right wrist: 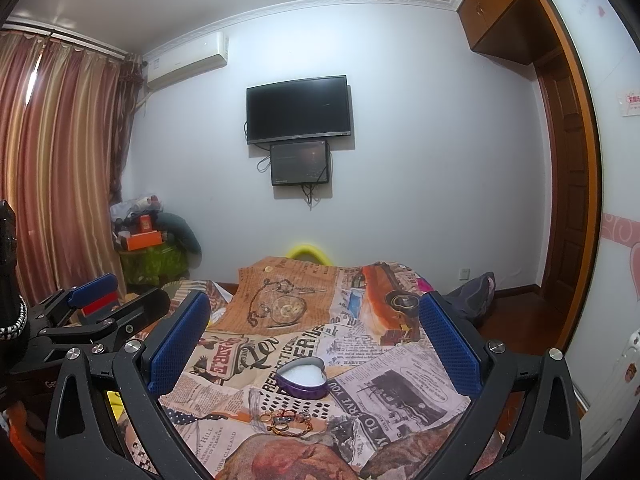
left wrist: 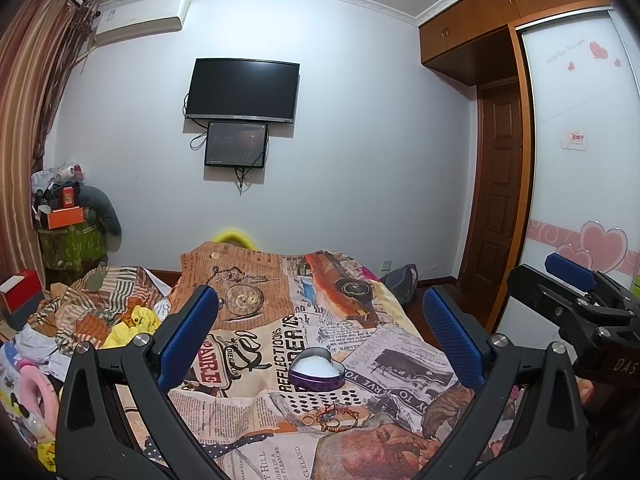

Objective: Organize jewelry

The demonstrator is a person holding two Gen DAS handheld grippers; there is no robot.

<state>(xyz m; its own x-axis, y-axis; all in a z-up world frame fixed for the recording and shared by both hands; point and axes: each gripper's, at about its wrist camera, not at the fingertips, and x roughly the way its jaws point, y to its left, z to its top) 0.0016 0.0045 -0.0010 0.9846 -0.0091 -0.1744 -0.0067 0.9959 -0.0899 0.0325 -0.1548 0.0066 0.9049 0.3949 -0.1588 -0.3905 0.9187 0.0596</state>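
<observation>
A purple heart-shaped tin (left wrist: 317, 370) (right wrist: 303, 377) with white lining lies open on the printed cloth. Just in front of it is a small heap of jewelry (left wrist: 330, 417) (right wrist: 287, 420): gold rings and a thin beaded bracelet. My left gripper (left wrist: 320, 340) hangs above the cloth with its blue pads wide apart and nothing between them. My right gripper (right wrist: 316, 340) is likewise open and empty, held beside the left one. The right gripper also shows at the right edge of the left wrist view (left wrist: 576, 292), and the left gripper at the left of the right wrist view (right wrist: 96, 300).
The newspaper-print cloth (left wrist: 392, 364) (right wrist: 400, 372) covers a raised surface. Crumpled clothes and a red box (left wrist: 22, 294) lie to the left. A wall with a TV (left wrist: 243, 91) is ahead, a wardrobe and wooden door (left wrist: 500, 200) to the right, curtains (right wrist: 56, 168) at left.
</observation>
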